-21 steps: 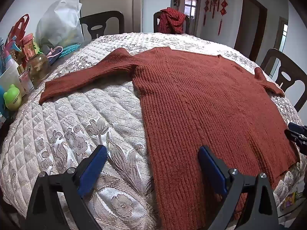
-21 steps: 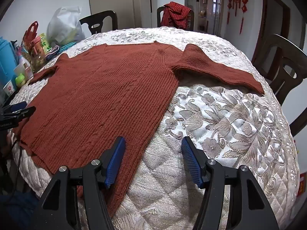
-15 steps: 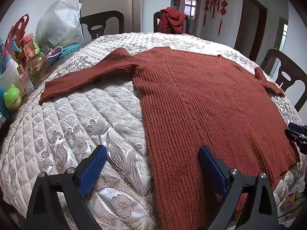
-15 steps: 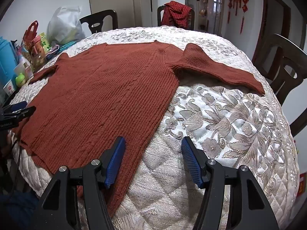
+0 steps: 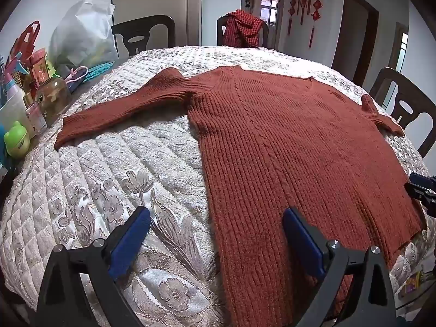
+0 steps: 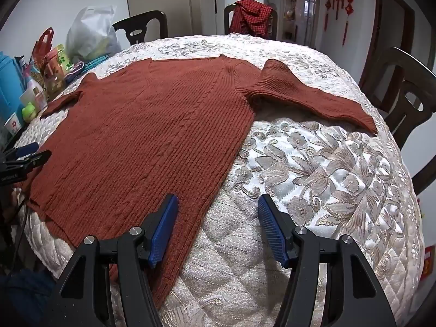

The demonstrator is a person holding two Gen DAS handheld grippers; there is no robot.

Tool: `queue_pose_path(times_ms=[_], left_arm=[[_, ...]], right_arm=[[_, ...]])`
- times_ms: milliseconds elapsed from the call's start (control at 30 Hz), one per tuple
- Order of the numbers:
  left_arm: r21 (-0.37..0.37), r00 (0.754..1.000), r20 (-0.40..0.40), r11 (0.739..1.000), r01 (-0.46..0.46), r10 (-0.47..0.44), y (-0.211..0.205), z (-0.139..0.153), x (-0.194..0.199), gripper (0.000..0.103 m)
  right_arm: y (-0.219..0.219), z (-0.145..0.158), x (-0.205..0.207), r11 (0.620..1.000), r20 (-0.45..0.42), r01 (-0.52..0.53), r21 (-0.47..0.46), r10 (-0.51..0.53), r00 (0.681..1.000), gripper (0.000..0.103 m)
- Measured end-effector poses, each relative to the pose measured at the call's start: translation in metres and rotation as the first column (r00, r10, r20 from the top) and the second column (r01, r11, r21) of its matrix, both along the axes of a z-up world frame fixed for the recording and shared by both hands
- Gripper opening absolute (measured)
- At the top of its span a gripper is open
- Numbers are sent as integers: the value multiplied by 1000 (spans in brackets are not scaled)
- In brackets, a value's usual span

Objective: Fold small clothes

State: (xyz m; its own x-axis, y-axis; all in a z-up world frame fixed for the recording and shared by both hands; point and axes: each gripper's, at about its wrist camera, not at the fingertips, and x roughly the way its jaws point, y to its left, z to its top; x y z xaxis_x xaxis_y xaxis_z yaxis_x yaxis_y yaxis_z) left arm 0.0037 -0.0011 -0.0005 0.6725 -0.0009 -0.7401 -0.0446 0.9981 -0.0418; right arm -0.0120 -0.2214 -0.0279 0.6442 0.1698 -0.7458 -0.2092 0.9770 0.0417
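A rust-red ribbed sweater (image 5: 286,147) lies flat on the quilted tablecloth (image 5: 114,179), both sleeves spread out to the sides; it also shows in the right wrist view (image 6: 152,136). My left gripper (image 5: 216,234) is open and empty, hovering over the sweater's near left hem edge. My right gripper (image 6: 218,223) is open and empty, over the sweater's near right hem edge. Each gripper appears at the edge of the other's view: the right gripper (image 5: 421,190) and the left gripper (image 6: 24,158).
Bottles, jars and a green cup (image 5: 17,141) crowd the table's left edge, with a plastic bag (image 5: 81,35) behind. Dark chairs (image 5: 403,109) ring the table; one holds a red checked cloth (image 5: 242,27).
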Motion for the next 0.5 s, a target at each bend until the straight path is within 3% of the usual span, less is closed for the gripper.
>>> queue_pose_path(times_ms=[500], left_arm=[[1,1000,9,1000,0,0,2,1,-1,100]], right_arm=[[0,0,0,1000,2,-2,1,2,1000,62]])
